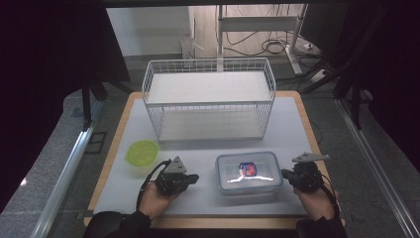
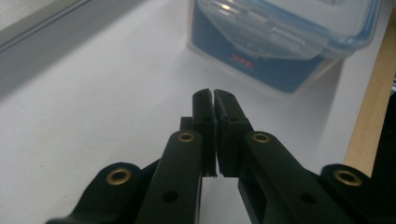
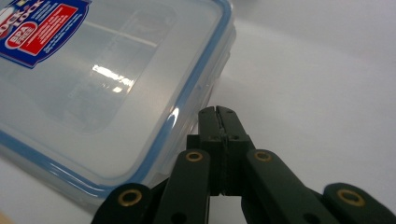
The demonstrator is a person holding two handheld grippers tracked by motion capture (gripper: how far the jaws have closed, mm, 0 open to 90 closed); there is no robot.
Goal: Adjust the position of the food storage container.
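Note:
A clear plastic food box (image 1: 248, 172) with a blue-rimmed lid and a red and blue label lies on the white mat near the front edge. My left gripper (image 1: 194, 177) sits to the box's left, jaws shut with nothing between them, pointing at the box's (image 2: 280, 42) short side and its latch, a short gap away. On the other side my right gripper (image 1: 285, 173) is shut and empty too; its tips (image 3: 217, 112) stand right by the box's (image 3: 107, 84) right side wall, below the lid's rim. Whether they touch it I cannot tell.
A white wire basket (image 1: 209, 99) with a shelf stands at the back middle of the mat. A small lime-green bowl (image 1: 141, 151) rests left of my left gripper. The wooden table edge (image 1: 198, 221) runs along the front.

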